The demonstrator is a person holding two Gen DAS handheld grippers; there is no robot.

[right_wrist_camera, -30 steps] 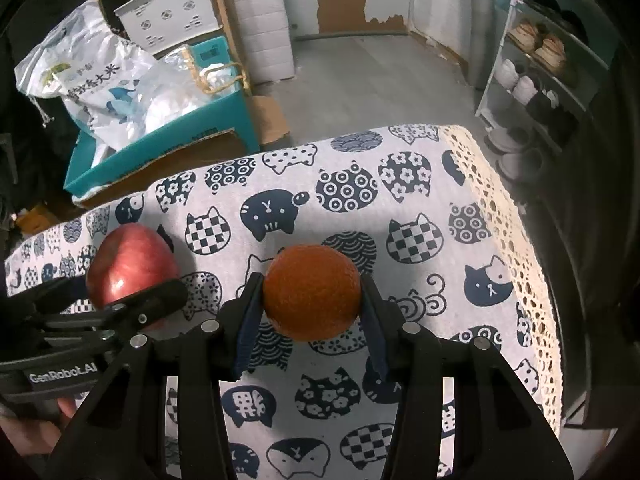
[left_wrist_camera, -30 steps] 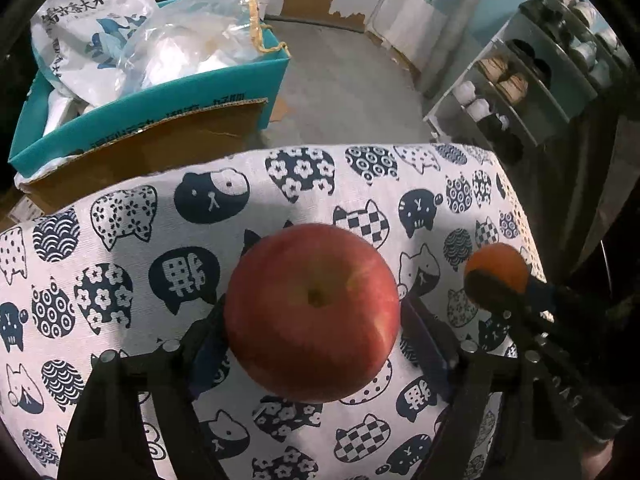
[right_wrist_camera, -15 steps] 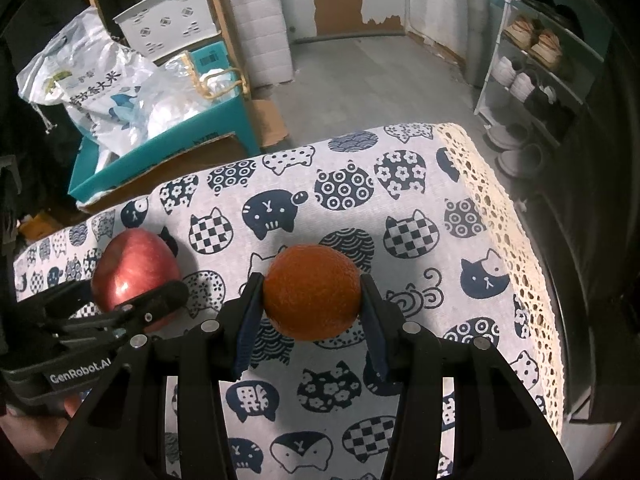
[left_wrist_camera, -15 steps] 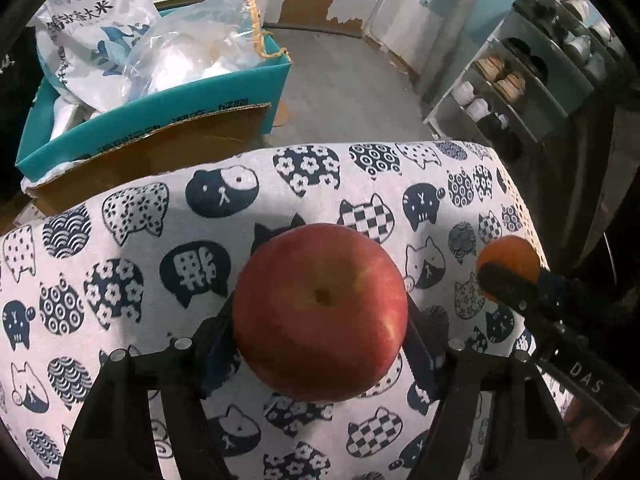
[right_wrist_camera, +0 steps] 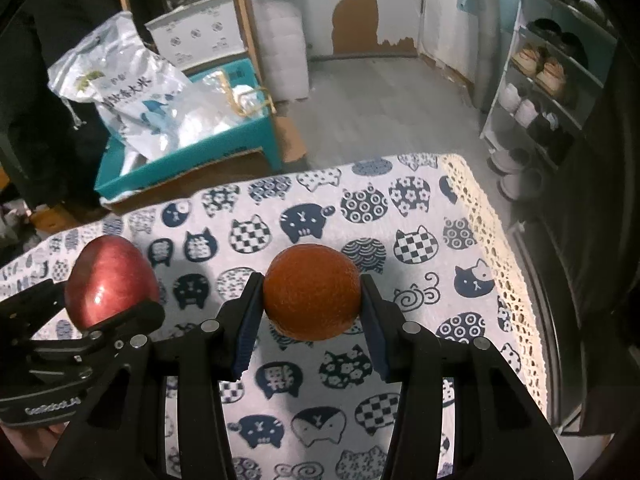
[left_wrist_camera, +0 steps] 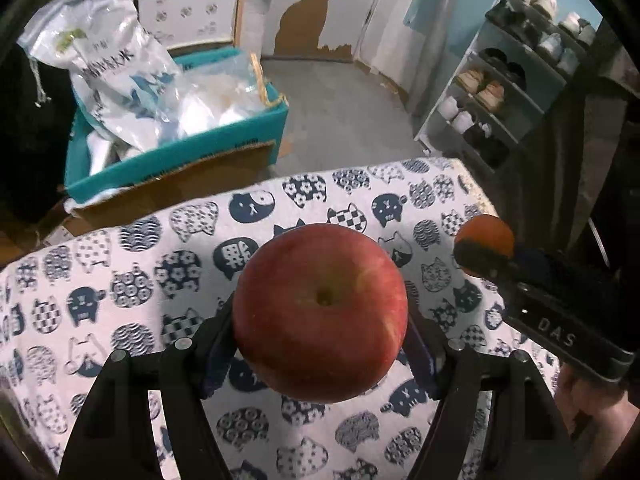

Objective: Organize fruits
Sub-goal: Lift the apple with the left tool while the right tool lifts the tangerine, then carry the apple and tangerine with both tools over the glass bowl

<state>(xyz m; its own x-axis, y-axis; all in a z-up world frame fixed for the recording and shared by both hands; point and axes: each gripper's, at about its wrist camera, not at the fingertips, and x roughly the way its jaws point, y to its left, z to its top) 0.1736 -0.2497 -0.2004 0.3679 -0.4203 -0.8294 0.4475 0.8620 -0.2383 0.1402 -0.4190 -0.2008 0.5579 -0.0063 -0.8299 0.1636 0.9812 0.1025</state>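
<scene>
One cat-print tablecloth (right_wrist_camera: pixel 420 216) spread beneath both fruits. The left gripper (left_wrist_camera: pixel 320 320) clamped a red apple (left_wrist_camera: pixel 320 312) above the cloth's middle. The right gripper (right_wrist_camera: pixel 312 300) pinched a smaller orange (right_wrist_camera: pixel 312 292) just beside it, nearer the lace edge (right_wrist_camera: pixel 492 232).

A cat-print tablecloth (right_wrist_camera: pixel 420 220) with a lace edge covers the table. Beyond it, a teal box (left_wrist_camera: pixel 180 160) holds a white printed sack (right_wrist_camera: pixel 120 96) and clear plastic bags; a shoe rack (left_wrist_camera: pixel 500 92) lines the wall.
</scene>
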